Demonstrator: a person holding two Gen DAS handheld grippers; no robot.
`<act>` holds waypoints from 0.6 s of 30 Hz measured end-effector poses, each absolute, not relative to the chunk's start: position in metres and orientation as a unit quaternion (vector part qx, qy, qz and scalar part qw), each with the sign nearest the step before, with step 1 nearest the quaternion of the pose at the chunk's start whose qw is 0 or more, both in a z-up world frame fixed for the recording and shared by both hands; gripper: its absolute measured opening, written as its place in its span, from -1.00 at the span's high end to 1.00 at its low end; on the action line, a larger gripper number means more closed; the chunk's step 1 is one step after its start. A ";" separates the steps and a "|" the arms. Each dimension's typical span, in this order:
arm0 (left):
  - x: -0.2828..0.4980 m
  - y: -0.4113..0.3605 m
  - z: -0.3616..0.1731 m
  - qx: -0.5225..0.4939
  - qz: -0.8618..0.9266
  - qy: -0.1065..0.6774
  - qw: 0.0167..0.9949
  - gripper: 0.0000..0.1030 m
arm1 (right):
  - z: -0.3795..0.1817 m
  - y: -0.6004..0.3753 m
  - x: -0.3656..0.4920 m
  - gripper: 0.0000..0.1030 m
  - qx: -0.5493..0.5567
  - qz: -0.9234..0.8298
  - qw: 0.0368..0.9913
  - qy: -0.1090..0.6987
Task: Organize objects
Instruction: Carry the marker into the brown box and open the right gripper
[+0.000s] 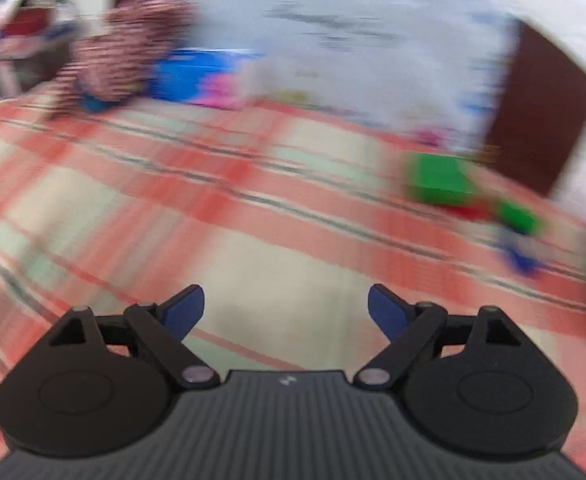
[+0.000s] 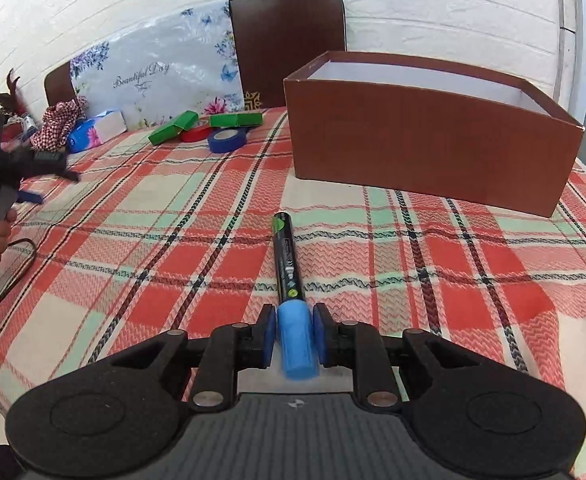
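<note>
Right gripper (image 2: pixel 293 338) clamped on marker (image 2: pixel 287 256), above cloth, short of box (image 2: pixel 433 140). Left gripper (image 1: pixel 285 312) jaws apart, empty. Green blocks (image 2: pixel 175 127) & tape rolls (image 2: pixel 227 139) not yet packed.

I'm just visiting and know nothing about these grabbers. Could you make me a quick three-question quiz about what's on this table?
1. True or false: the right gripper grips a marker.
2. What colour is the marker's cap?
3. The tape rolls lie: A) inside the box, B) left of the box, C) under the left gripper.

Key: 1 true; 2 blue; 3 B.
</note>
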State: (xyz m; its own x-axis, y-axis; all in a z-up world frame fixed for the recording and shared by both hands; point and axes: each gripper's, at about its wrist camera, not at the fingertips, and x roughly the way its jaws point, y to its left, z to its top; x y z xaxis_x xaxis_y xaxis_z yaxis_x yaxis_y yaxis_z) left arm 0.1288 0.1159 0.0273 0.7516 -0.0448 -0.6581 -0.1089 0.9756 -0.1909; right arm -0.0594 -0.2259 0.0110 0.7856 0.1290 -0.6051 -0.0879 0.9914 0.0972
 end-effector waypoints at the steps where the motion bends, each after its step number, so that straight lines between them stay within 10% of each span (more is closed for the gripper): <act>1: 0.120 0.085 0.034 -0.104 -0.024 0.361 0.927 -0.75 | 0.010 -0.225 -0.060 0.53 0.030 0.062 0.945 0.318; 13: 0.070 -0.143 0.012 -0.005 -0.205 0.492 0.846 -0.62 | 0.007 -0.238 -0.066 0.63 0.020 0.092 0.952 0.291; 16: 0.061 -0.151 0.018 0.017 -0.210 0.480 0.852 0.16 | 0.006 -0.242 -0.068 0.65 0.037 0.105 0.955 0.273; 18: 0.064 -0.151 0.026 0.005 -0.214 0.484 0.849 0.35 | 0.010 -0.240 -0.071 0.64 0.038 0.115 0.961 0.247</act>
